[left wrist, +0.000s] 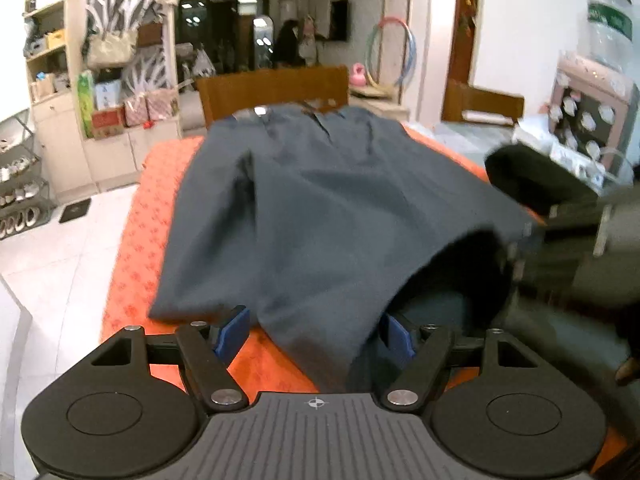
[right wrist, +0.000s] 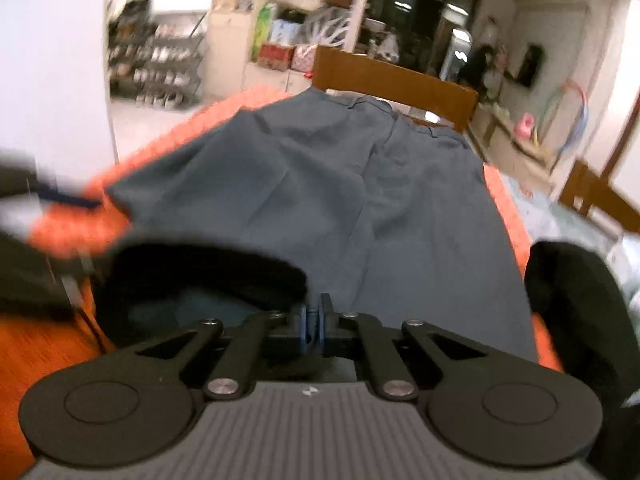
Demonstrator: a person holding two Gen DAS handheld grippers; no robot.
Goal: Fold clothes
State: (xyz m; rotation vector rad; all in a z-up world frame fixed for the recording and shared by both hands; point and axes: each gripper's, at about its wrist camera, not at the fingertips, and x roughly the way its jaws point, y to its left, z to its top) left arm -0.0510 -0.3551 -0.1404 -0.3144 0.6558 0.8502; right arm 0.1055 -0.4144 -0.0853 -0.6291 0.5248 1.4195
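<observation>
Fingers first: on my left gripper (left wrist: 312, 334) the blue pads (left wrist: 232, 332) stand wide apart, with a hem of the trousers (left wrist: 320, 200) drooping between them but not pinched, so that side is holding nothing. My right gripper (right wrist: 315, 320) has its pads pressed together on the near hem of the same trousers, and the cloth rises from that pinch in a dark arch, so I read it as gripping fabric. The grey-blue trousers lie lengthwise on the orange cloth (left wrist: 136, 240) covering the table, waistband at the far end by a wooden chair (left wrist: 272, 88), leg ends toward me. Both views are smeared by motion, so I can't judge how much cloth the right pinch has. My worry is that lopsidedness: with only one hem held, lifting or carrying it forward would drag the trousers askew, twist the legs and spoil the fold line; the left should close on its hem before anything moves. A thin bite on the right could also slip mid-carry. The orange cloth might ride along with the fabric if the pads caught it too. As for containers, a large clear jar (left wrist: 608, 20) stands at the right edge of the left view; I can't tell what it holds. Shelves (left wrist: 44, 32) behind carry boxes and bags, too blurred to itemise.
</observation>
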